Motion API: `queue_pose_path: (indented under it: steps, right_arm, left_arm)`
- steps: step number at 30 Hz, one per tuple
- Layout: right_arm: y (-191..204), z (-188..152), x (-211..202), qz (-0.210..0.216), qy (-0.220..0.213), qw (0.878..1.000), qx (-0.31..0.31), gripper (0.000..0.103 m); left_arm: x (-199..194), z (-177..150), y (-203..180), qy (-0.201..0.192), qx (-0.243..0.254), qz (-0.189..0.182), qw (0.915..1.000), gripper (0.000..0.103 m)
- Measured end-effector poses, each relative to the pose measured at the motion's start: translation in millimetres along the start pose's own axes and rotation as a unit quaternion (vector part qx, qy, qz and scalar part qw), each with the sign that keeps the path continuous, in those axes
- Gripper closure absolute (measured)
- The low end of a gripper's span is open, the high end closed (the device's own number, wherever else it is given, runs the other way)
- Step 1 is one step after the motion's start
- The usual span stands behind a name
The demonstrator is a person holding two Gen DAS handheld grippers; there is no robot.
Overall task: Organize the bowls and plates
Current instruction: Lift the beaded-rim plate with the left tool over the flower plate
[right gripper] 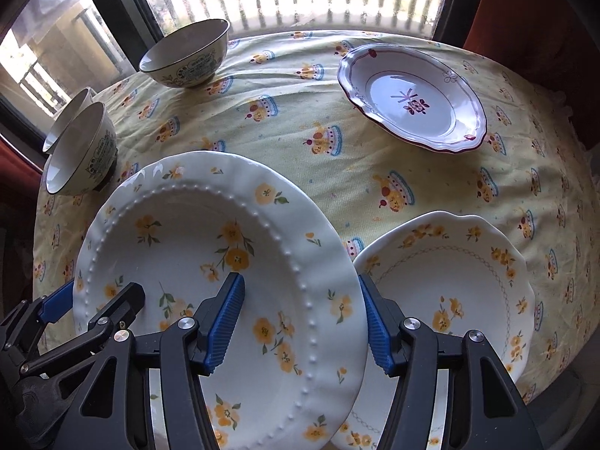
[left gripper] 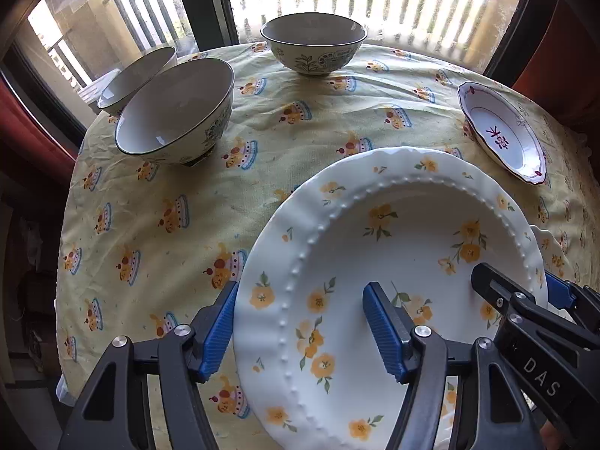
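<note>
A large white plate with yellow flowers (left gripper: 393, 232) (right gripper: 195, 232) hangs tilted above the table, held at two sides. My left gripper (left gripper: 303, 322) (right gripper: 92, 302) is shut on its left rim, one blue pad outside the edge and one inside the well. On the opposite rim my right gripper (right gripper: 300, 322) (left gripper: 523, 288) is shut the same way. A smaller flowered plate (right gripper: 450, 281) lies on the cloth below, partly covered by the large one. A red-trimmed plate (left gripper: 502, 131) (right gripper: 412, 101) sits at the far right.
Three patterned bowls stand on the yellow tablecloth (left gripper: 300, 120): one at the back by the window (left gripper: 313, 41) (right gripper: 187, 52), and two close together at the left edge (left gripper: 176, 108) (left gripper: 135, 78). The round table ends near the window frame and red curtains.
</note>
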State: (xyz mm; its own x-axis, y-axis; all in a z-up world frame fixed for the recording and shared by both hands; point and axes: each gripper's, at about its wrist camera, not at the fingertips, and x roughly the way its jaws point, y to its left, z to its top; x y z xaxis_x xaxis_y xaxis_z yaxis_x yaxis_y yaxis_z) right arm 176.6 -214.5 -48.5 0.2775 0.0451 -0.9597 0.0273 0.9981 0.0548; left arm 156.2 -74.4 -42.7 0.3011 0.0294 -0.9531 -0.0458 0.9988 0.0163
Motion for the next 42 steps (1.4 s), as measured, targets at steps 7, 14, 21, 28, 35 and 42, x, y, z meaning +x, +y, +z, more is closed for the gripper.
queue_pose_path:
  steps: [7, 14, 21, 28, 35, 42]
  right_arm:
    - [-38.8, -2.4, -16.0, 0.01, -0.008, 1.0, -0.011, 0.039]
    - [-82.3, -6.9, -30.9, 0.008, -0.017, 1.0, -0.009, 0.039]
    - [-125.3, -20.0, -35.8, 0.006, -0.012, 1.0, 0.0, 0.039]
    - [-163.5, -37.8, -32.6, 0.004, 0.001, 1.0, 0.005, 0.039]
    - [-195.8, -43.1, -29.9, -0.007, -0.002, 1.0, -0.003, 0.04]
    - [-215.1, -43.9, -25.0, -0.012, 0.002, 1.0, -0.01, 0.045]
  left_arm:
    - [-19.5, -6.9, -40.5, -0.017, -0.01, 0.008, 0.9998, 0.036]
    - [-27.4, -16.6, -82.0, -0.025, -0.011, 0.002, 0.9996, 0.036]
    - [-31.8, -28.8, -120.5, -0.03, -0.014, -0.005, 0.9994, 0.036]
    - [-28.0, -41.1, -155.2, -0.031, -0.021, -0.009, 0.9993, 0.036]
    - [-14.2, -55.3, -184.9, -0.019, -0.027, -0.017, 0.9993, 0.036]
    - [-1.9, -65.9, -196.6, -0.004, -0.05, -0.02, 0.9985, 0.036]
